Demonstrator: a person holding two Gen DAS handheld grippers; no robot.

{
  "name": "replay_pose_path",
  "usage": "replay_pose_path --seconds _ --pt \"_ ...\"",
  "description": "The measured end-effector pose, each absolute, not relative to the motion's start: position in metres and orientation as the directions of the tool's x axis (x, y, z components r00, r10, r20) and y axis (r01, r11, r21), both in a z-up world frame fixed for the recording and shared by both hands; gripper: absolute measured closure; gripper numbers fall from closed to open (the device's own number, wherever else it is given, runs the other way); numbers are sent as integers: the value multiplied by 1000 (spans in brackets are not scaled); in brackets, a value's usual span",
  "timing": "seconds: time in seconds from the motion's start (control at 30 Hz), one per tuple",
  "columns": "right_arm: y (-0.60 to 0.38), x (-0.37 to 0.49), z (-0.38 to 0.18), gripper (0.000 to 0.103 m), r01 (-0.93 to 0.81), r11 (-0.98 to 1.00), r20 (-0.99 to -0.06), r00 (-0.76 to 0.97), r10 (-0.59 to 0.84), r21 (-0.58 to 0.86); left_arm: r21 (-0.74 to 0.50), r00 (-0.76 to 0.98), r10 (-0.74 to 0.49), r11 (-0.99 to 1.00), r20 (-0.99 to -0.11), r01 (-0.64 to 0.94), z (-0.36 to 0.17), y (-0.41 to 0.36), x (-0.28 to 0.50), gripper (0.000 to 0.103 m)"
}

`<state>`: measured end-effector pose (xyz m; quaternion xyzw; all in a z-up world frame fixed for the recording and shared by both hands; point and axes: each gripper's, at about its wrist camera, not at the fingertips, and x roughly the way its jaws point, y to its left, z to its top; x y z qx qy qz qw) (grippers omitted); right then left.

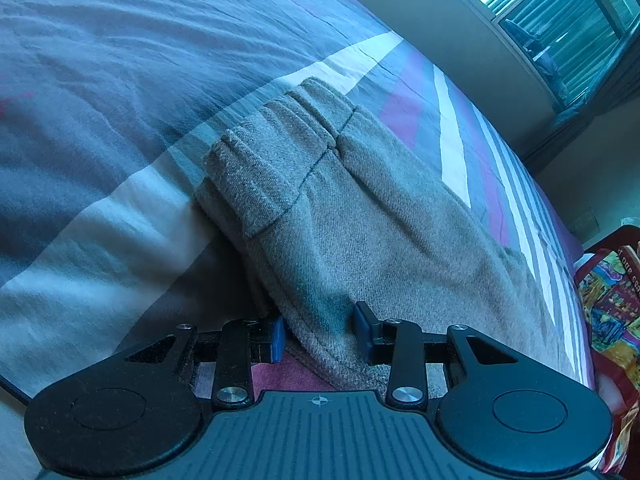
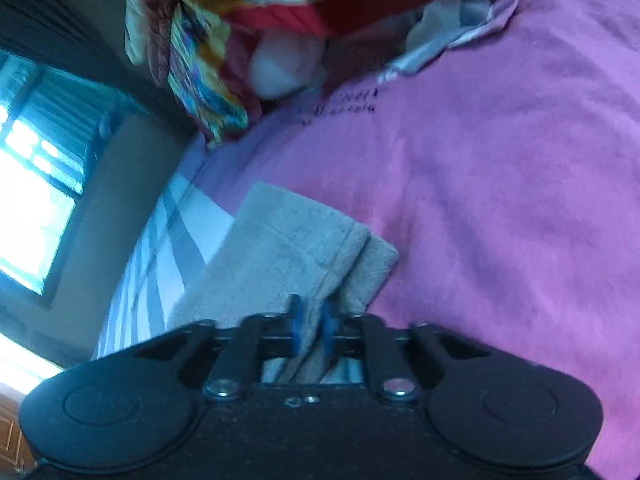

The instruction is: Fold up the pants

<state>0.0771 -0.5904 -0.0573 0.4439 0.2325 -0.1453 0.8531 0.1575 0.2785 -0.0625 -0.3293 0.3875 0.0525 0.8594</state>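
Left wrist view: grey sweatpants (image 1: 336,208) lie on the bed's striped cover (image 1: 120,120), elastic waistband (image 1: 280,136) at the far end; the left claw (image 1: 320,330) straddles a raised ridge of the near fabric, blue pads spread either side of it with a visible gap on the right; it reads as open around the cloth, not clamped; probably positioned there to take the edge for the fold. A printed red and yellow cloth (image 1: 612,300) sits off the bed's right side, cut off by the frame; a window with blinds (image 1: 560,28) shows upper right. How the cloth lies beneath the claw body is hidden.

Right wrist view: the right claw (image 2: 312,328) has its blue pads drawn close with a thin hem of the grey pants (image 2: 288,248) pinched between them; closed on the fabric, seemingly to carry this end over. Two layers show at the far corner, one offset from the other, lying on a pink sheet (image 2: 500,200); dark print on the sheet is too blurred to read. The multicoloured cloth (image 2: 224,40) heaps at the top, with something pale under it that I cannot identify. The frame is motion-blurred; the pant legs' full extent is out of view.
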Motion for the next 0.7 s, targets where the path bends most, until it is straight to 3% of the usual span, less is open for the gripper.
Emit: replay_pose_path --seconds 0.13,0.23,0.27,0.33,0.37,0.43,0.53,0.63,0.67,0.7 --pt "-581 55 -34 100 373 621 -417 905 -81 689 -529 699 -165 776 -696 -343 -64 279 157 66" --pt "-585 61 -61 101 494 592 -538 835 -118 637 -531 699 -168 775 -696 -343 -64 279 157 66" --pt "-588 60 -72 102 491 566 -533 840 -106 662 -532 700 -167 774 -694 -343 -63 280 157 66" --pt "-582 56 -66 92 483 583 -524 844 -112 654 -525 706 -154 779 -691 -343 -57 279 154 66" --pt "-574 53 -57 82 486 611 -513 846 -148 625 -514 720 -127 784 -683 -349 -50 278 149 66" --pt "-557 45 -35 78 455 687 -457 867 -197 566 -457 773 -30 820 -634 -343 -32 274 135 66" --pt "-525 74 -12 78 199 791 -382 923 47 579 -406 785 76 823 -615 -397 -23 283 126 63" --pt "-461 133 7 58 -70 843 -381 870 313 533 -413 779 83 810 -622 -417 -27 292 131 39" --pt "-431 161 11 47 -161 833 -387 828 406 529 -404 774 95 809 -626 -427 -28 294 133 39" --pt "-405 184 14 45 -227 820 -393 790 470 526 -406 773 94 808 -628 -428 -29 298 135 39"
